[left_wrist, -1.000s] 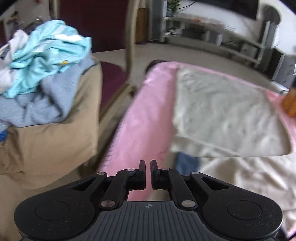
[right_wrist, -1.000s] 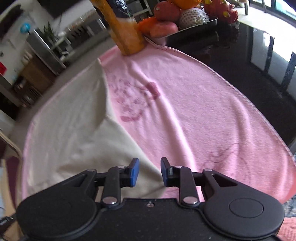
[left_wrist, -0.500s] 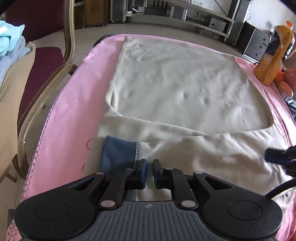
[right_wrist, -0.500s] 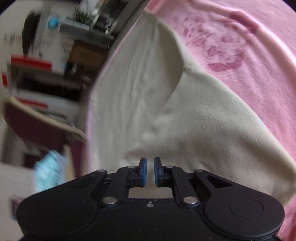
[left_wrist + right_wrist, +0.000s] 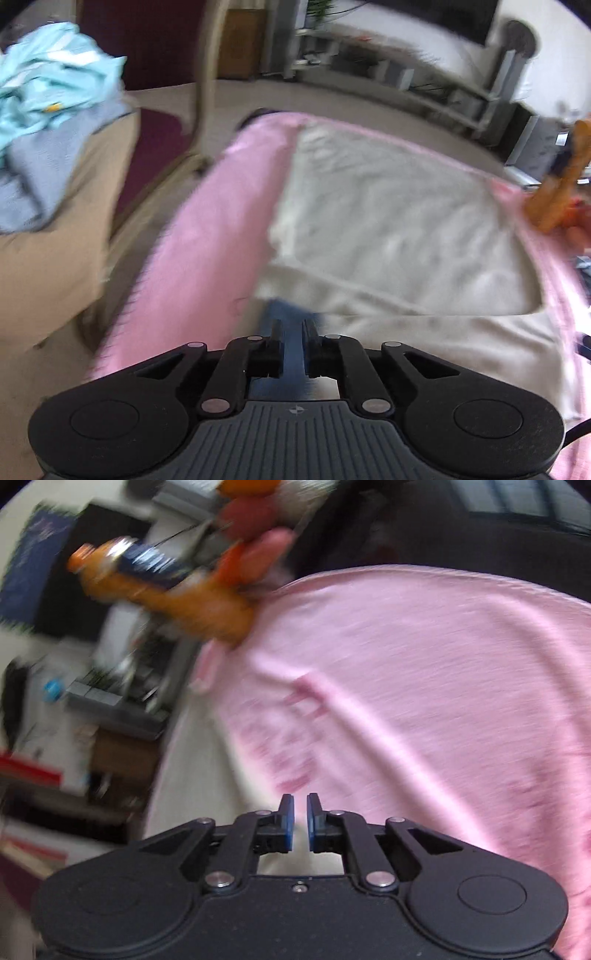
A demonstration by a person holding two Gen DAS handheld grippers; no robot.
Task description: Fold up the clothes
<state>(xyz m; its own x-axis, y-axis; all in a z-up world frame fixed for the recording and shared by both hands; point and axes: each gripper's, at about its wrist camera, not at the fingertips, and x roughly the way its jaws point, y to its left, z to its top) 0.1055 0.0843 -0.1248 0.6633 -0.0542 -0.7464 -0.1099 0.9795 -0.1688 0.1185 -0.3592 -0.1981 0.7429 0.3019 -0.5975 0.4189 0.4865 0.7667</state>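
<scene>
A cream garment (image 5: 388, 229) lies flat on a pink cloth (image 5: 221, 229) over the table, its near part folded over. Its blue cuff (image 5: 291, 317) sits at the near left, right at my left gripper (image 5: 293, 328), whose jaws stand narrowly apart with the blue fabric showing between them; the view is blurred. In the right wrist view my right gripper (image 5: 300, 805) has its blue pads (image 5: 287, 812) nearly together above the cream garment's edge (image 5: 207, 775), beside the pink cloth (image 5: 424, 686). I cannot tell if cloth is pinched between them.
A chair (image 5: 199, 92) stands left of the table, with a heap of light-blue and grey clothes (image 5: 48, 99) on a tan seat beside it. An orange bottle (image 5: 166, 590) and fruit (image 5: 258, 546) stand at the table's far end.
Both views have swung sharply and are motion-blurred. The left gripper's jaws have widened slightly around the blue cuff. The right gripper has turned from the cream garment toward the bottle end.
</scene>
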